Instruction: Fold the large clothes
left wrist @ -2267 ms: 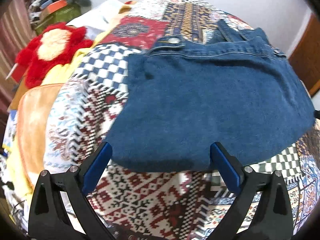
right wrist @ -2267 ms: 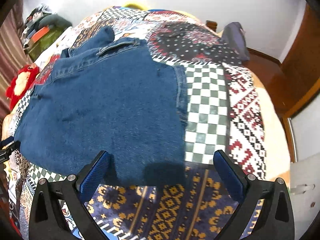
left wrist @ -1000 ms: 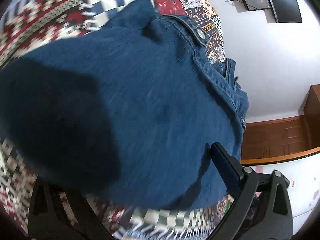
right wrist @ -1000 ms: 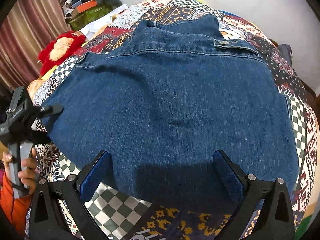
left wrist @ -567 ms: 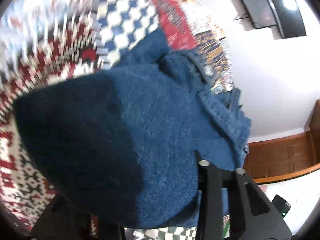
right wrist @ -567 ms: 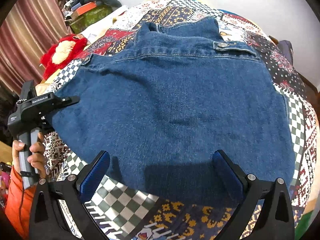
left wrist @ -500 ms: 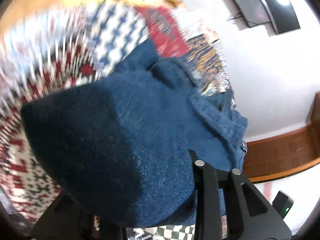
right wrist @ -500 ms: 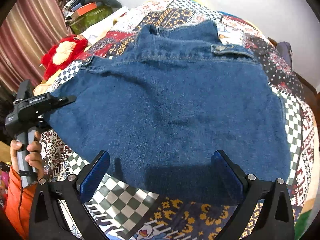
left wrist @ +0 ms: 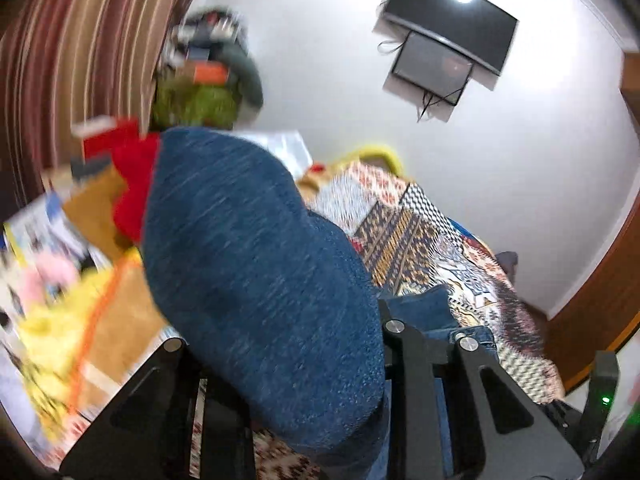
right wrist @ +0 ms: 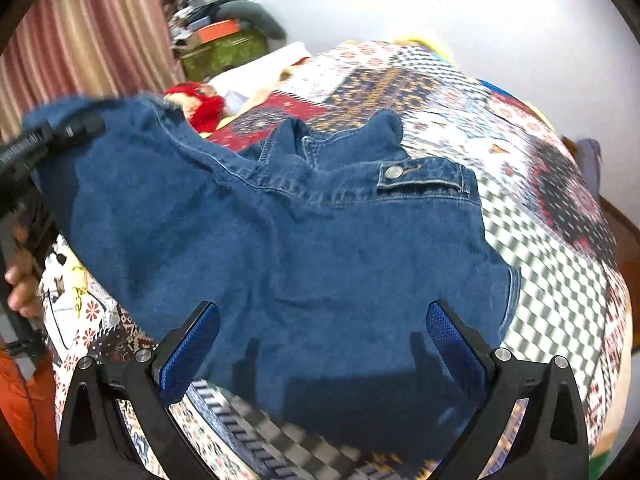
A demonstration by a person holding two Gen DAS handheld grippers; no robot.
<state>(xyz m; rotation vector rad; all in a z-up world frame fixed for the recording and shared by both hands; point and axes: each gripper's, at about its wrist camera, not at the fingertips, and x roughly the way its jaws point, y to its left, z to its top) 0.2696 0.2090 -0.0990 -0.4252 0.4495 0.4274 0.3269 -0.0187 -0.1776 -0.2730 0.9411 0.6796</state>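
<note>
The left wrist view is smeared with blur, and a bulging fold of the denim jacket (left wrist: 260,280) fills its middle, hiding the pads of the left gripper (left wrist: 280,368); only its black frame shows on either side of the cloth. The jaws stand close together with that fold pinched between them, having just been closing on it. In the right wrist view the same gripper is a dark, blurred shape at the jacket's left corner, with part of a hand (right wrist: 20,284) and an orange sleeve (right wrist: 24,412) cut off at the edge.

The jacket lies spread on the patchwork bedspread (right wrist: 560,232), its left corner lifted off it. The right gripper (right wrist: 322,346) hangs above the jacket's near hem, jaws wide apart and holding nothing.

The denim is thick and mid-blue, with pale stitched seams, a collar at the far side and a metal button (right wrist: 393,172) on a pocket flap. The gripper pads (right wrist: 188,350) are blue and finely ribbed.
</note>
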